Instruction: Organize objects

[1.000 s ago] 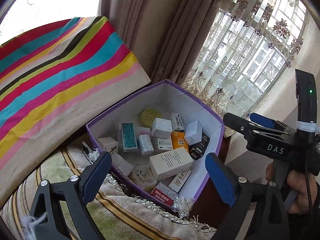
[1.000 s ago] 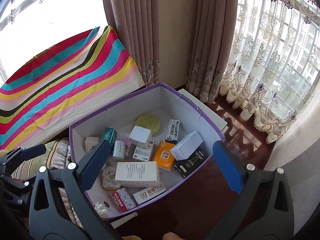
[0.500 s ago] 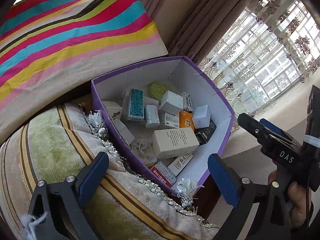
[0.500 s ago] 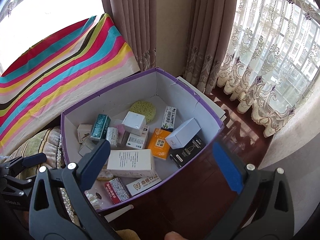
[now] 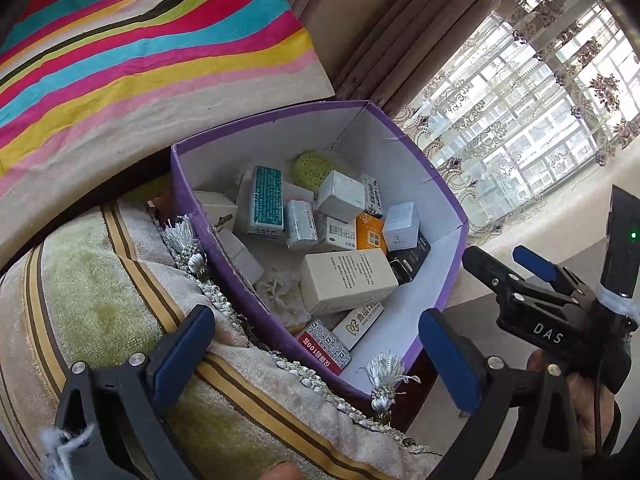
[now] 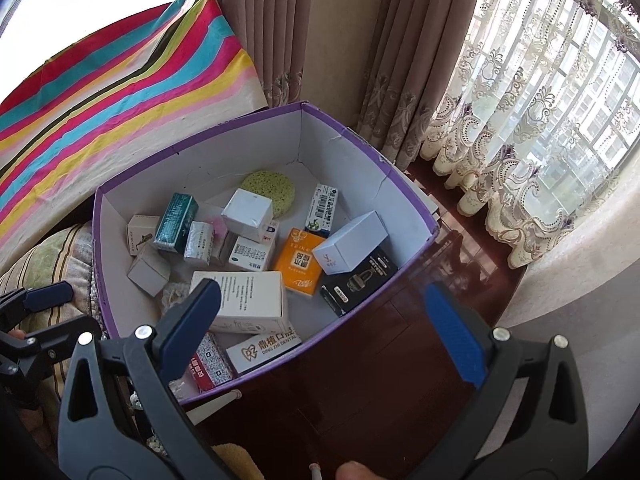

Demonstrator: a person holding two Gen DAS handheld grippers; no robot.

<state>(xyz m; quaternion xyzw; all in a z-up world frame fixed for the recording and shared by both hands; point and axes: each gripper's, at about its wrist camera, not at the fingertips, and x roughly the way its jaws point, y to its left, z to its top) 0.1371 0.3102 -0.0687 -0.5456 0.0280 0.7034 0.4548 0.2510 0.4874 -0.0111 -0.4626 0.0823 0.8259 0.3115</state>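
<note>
Curtains [image 6: 288, 32] back purple box [image 6: 404, 184]; tassels [image 5: 384, 376] (left view only).

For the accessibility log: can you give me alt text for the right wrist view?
An open purple box holds a jumble of small cartons, among them an orange carton, a black carton and a round yellow-green sponge. The right tool hangs open and empty above its near edge, beside a striped cloth and lace curtains.

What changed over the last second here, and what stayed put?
Both claws, left claw and right claw, came down closer over the purple box, still empty, the left one's jaws opening. The small cartons inside, such as the orange carton, lie unmoved.
</note>
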